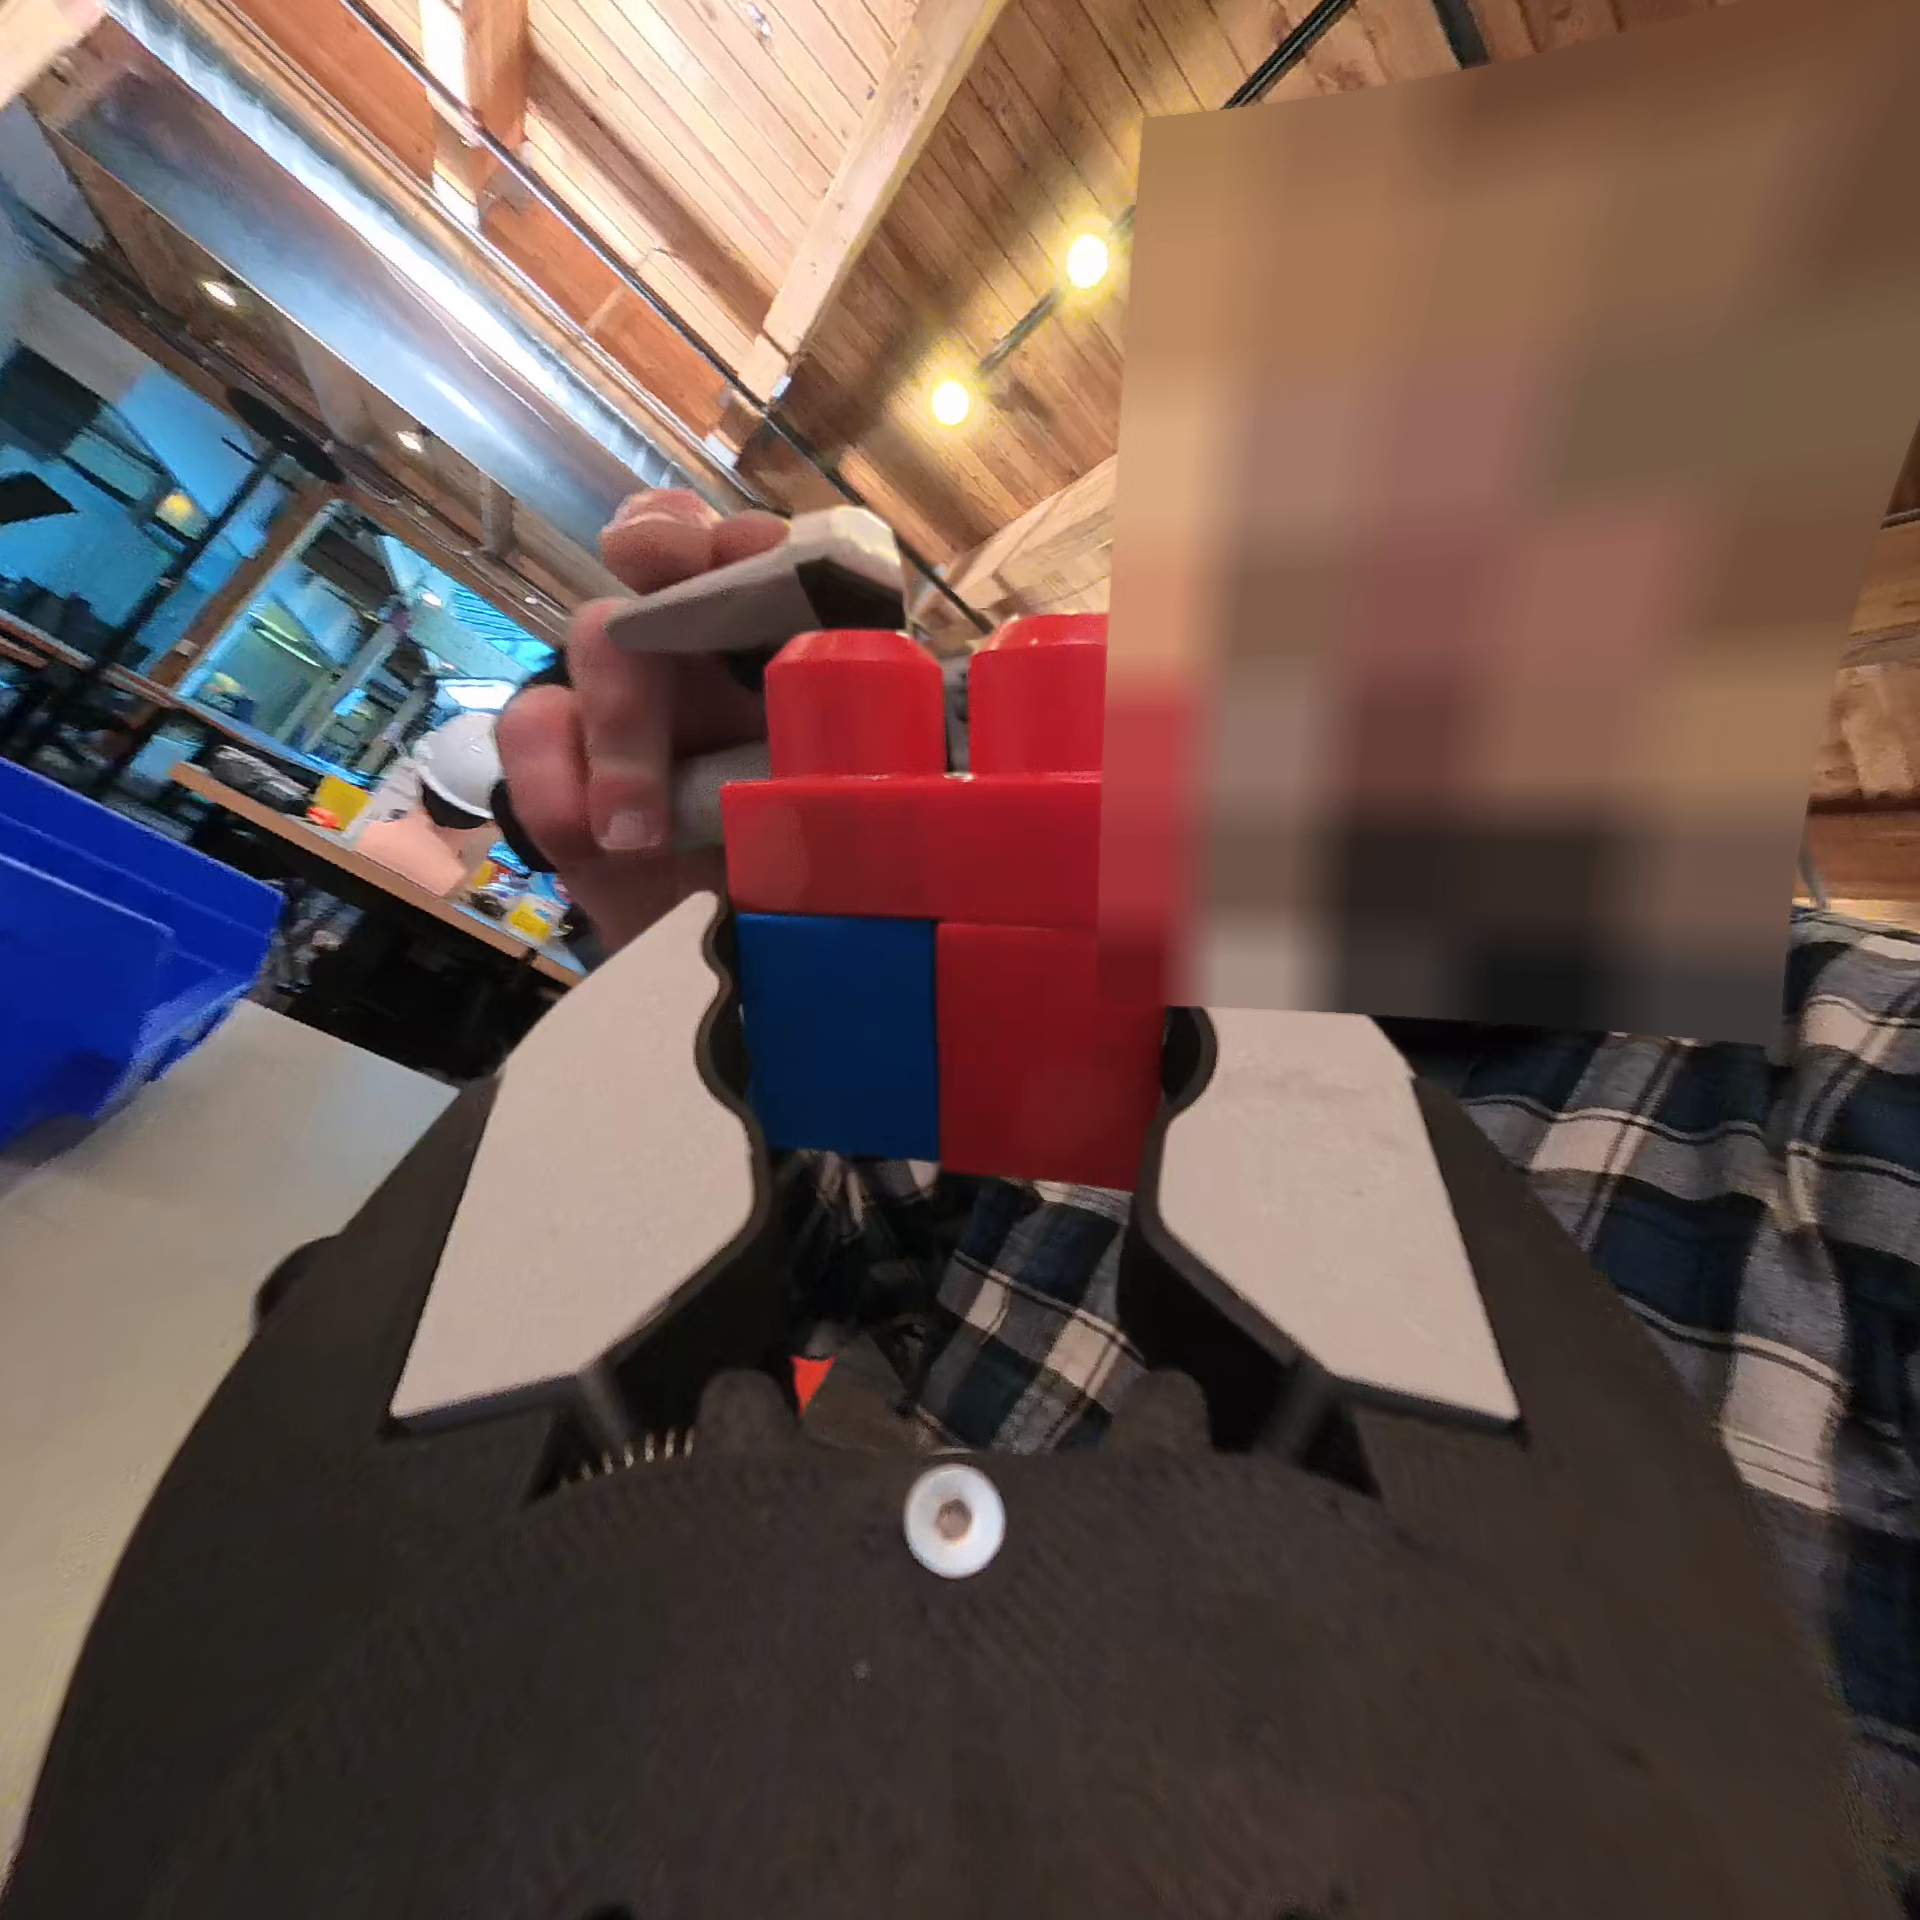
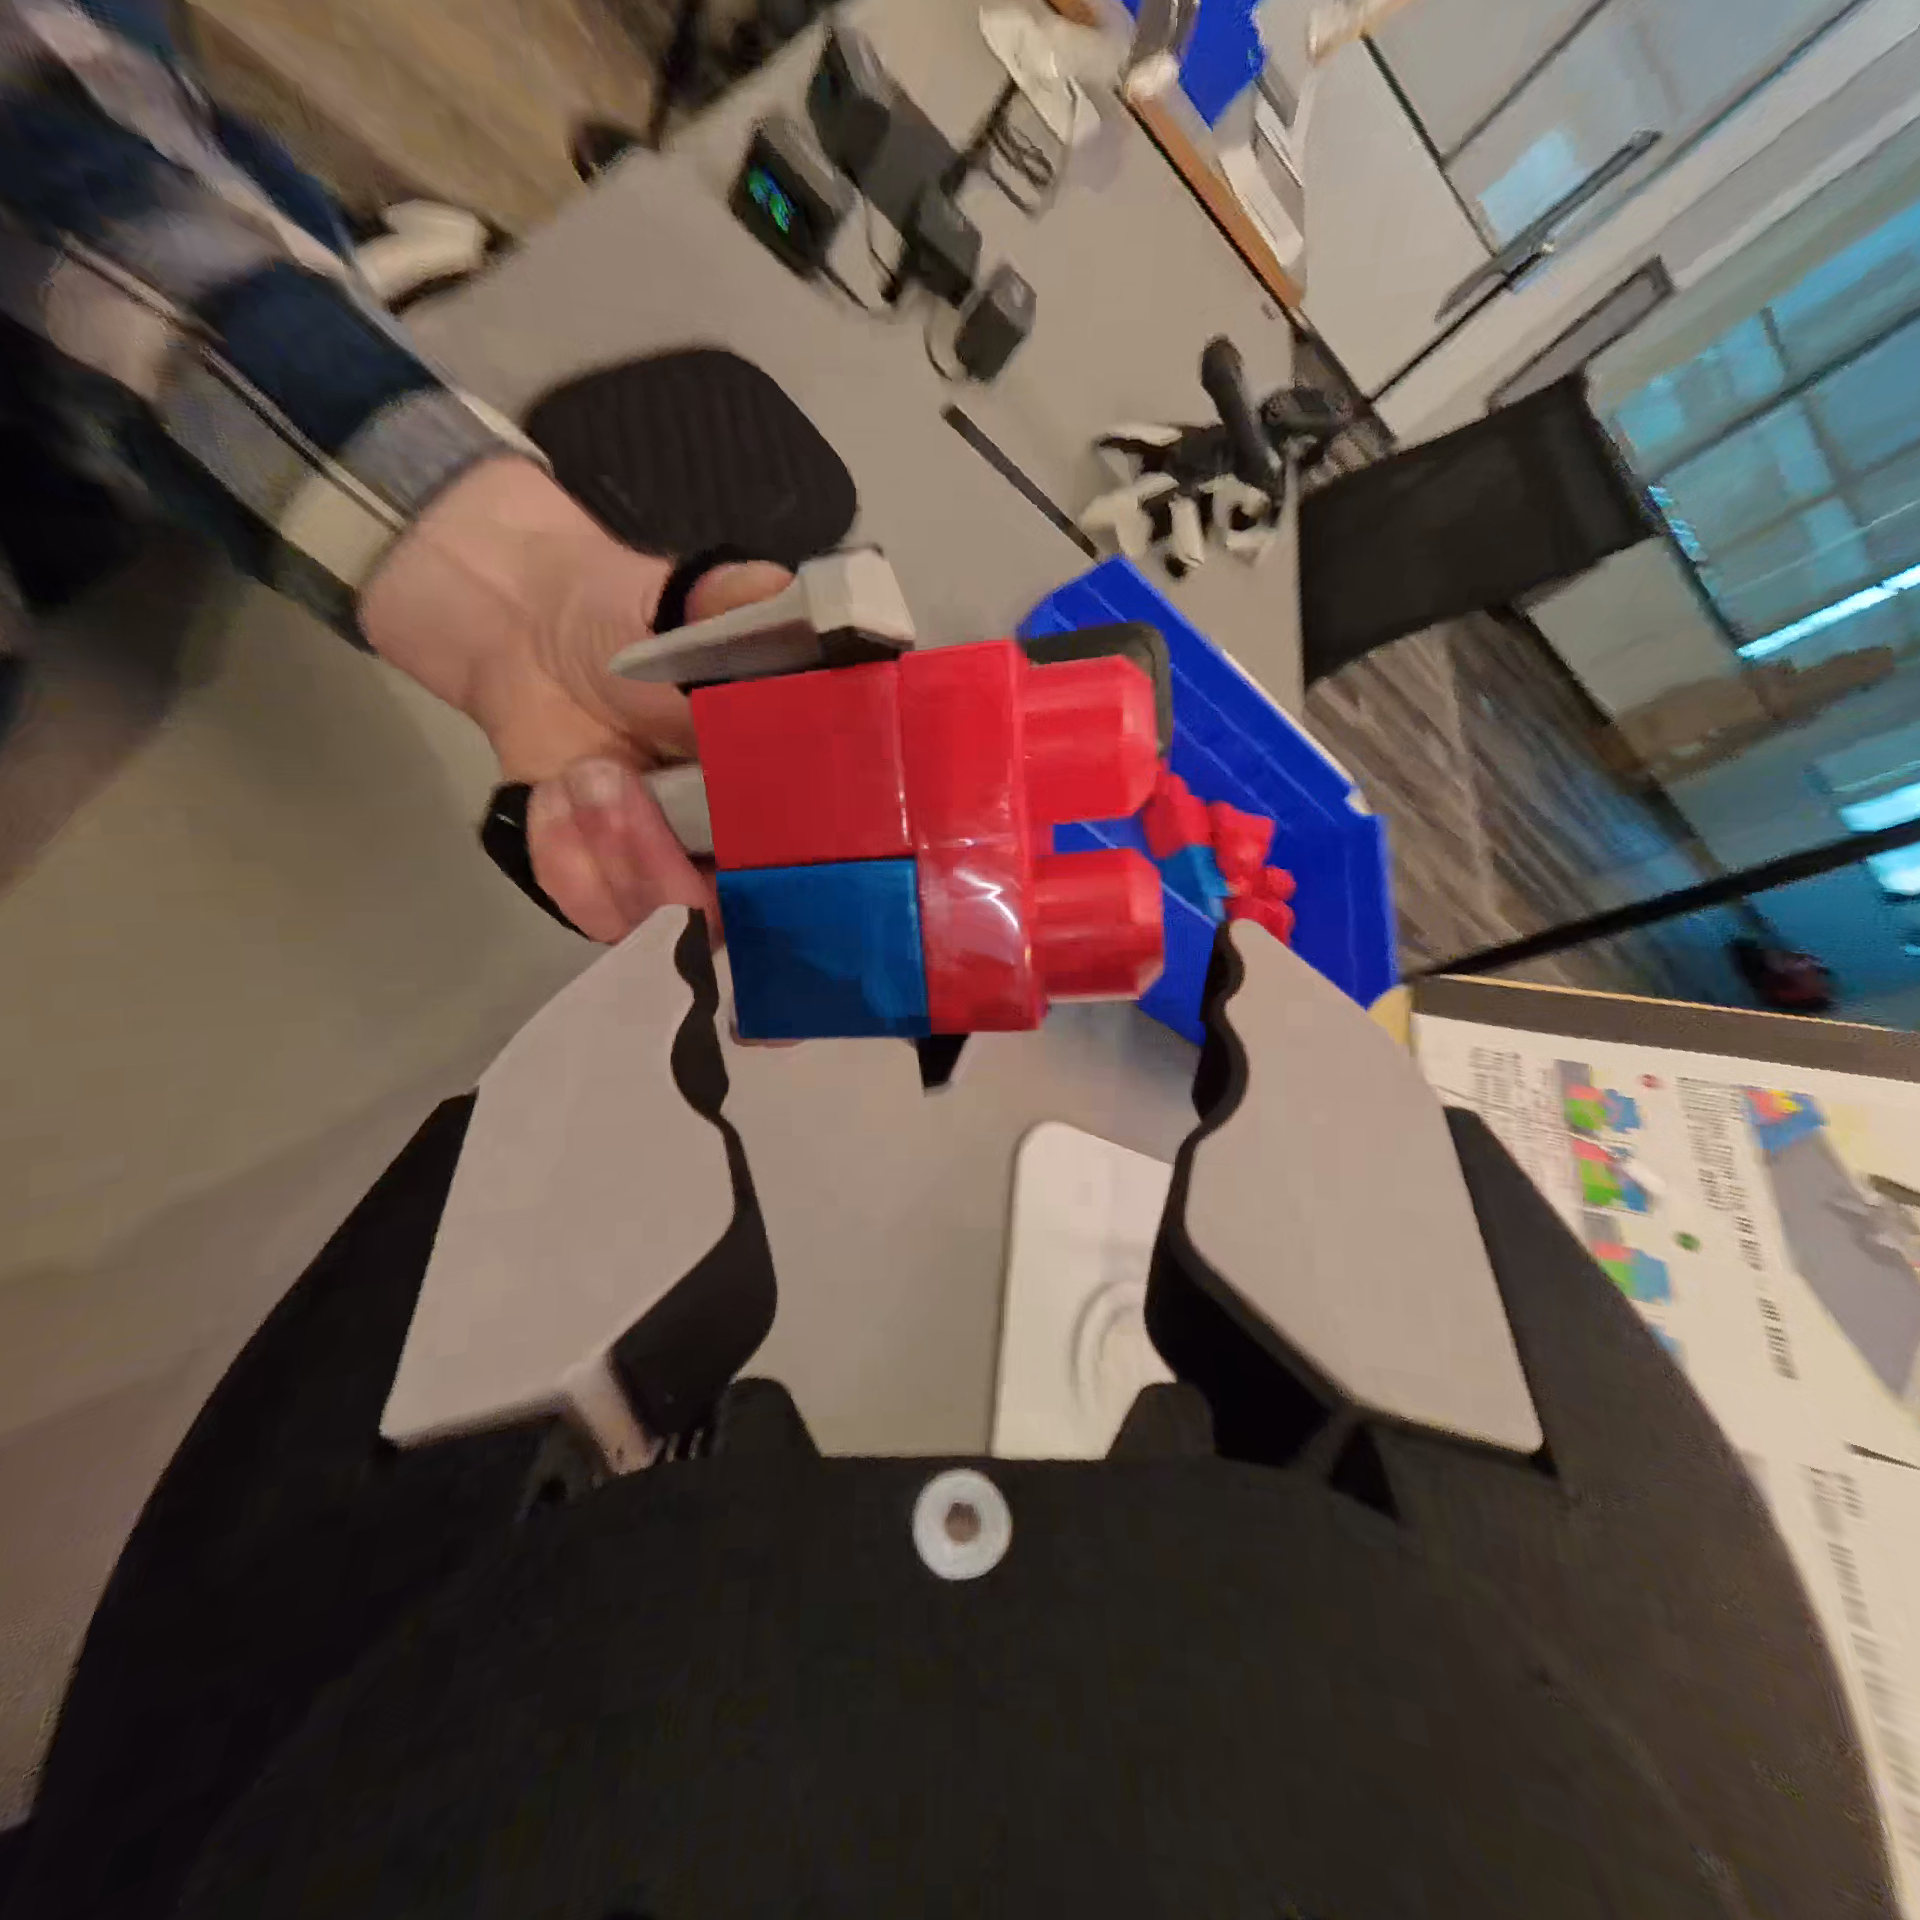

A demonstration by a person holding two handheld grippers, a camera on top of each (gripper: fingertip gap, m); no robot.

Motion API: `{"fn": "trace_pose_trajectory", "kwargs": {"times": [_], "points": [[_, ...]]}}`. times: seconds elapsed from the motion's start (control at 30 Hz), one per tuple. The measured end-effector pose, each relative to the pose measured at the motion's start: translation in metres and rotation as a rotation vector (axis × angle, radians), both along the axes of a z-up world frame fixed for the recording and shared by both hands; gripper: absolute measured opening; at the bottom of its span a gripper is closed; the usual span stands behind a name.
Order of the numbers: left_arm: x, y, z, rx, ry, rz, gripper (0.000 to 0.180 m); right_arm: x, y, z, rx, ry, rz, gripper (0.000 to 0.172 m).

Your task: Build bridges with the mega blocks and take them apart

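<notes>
- The left gripper (image 1: 951,1039) is clenched on a small assembly of mega blocks: its two pale fingers press on the lower row, one on the blue block (image 1: 842,1034) and the other on the red block (image 1: 1044,1049) beside it.
- A wide red block (image 1: 914,847) with two round studs sits on top of this pair and joins them like the deck of a small bridge. I judge that the lower row is held so that the top piece stays free to be pulled off.
- The assembly is held up in the air, just ahead of both grippers and between them, well above the tabletop (image 2: 260,1039).
- The right gripper (image 2: 961,977) is released. Its fingers stand wide, the left one beside the blue block (image 2: 821,951) and the right one apart from the studs of the red top block (image 2: 1091,914), so nothing is grasped yet.
- It seems to approach from the side to take the top block, but this is only my judgement.
- The blocks are glossy hard plastic with flat faces and rounded studs; the gripper fingers are matt grey with wavy black inner edges.
- Beyond the right gripper lies a blue bin (image 2: 1309,790) with more red and blue pieces (image 2: 1242,852) inside, and to its right a printed instruction sheet (image 2: 1662,1195).
</notes>
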State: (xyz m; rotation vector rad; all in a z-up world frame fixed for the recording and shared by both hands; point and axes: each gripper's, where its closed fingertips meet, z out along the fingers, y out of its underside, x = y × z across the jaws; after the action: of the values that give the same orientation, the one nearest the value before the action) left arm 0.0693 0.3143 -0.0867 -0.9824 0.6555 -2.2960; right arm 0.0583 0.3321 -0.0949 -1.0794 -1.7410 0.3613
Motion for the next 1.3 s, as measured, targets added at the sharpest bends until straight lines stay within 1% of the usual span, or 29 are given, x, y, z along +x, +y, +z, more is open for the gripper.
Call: {"fn": "trace_pose_trajectory", "kwargs": {"times": [0.07,0.2,0.53,0.7,0.77,1.03,1.1,1.17,1.23,1.3], "points": [[0.003,-0.005,-0.004,0.021,0.023,-0.03,0.078,0.003,-0.001,0.003,-0.106,0.019,0.045,0.088],[0.011,-0.013,-0.005,0.059,0.033,-0.072,0.078,0.005,-0.007,0.002,-0.211,0.021,0.144,0.064],[0.011,-0.006,-0.011,0.027,0.044,-0.049,0.078,0.004,-0.001,-0.006,-0.206,0.005,0.111,0.063],[0.011,-0.001,-0.013,0.037,0.064,-0.005,0.078,0.004,0.003,-0.007,-0.181,0.0,0.081,0.062],[0.01,-0.004,-0.014,0.045,0.065,-0.023,0.078,0.003,0.0,-0.007,-0.213,-0.009,0.093,0.06],[0.008,-0.003,-0.017,0.041,0.073,0.002,0.078,0.001,0.002,-0.01,-0.218,-0.018,0.09,0.059],[0.007,0.001,-0.015,0.031,0.068,0.012,0.078,0.0,0.005,-0.008,-0.205,-0.008,0.062,0.061],[0.004,0.007,-0.012,0.019,0.052,0.046,0.078,0.002,0.011,0.0,-0.111,0.047,0.0,0.084],[-0.005,0.017,-0.007,-0.049,-0.021,0.065,0.078,0.004,0.011,0.001,-0.024,0.052,-0.053,0.088],[-0.008,0.024,-0.008,-0.106,-0.061,0.066,0.076,0.0,0.007,-0.007,0.065,0.027,-0.075,0.091]]}}
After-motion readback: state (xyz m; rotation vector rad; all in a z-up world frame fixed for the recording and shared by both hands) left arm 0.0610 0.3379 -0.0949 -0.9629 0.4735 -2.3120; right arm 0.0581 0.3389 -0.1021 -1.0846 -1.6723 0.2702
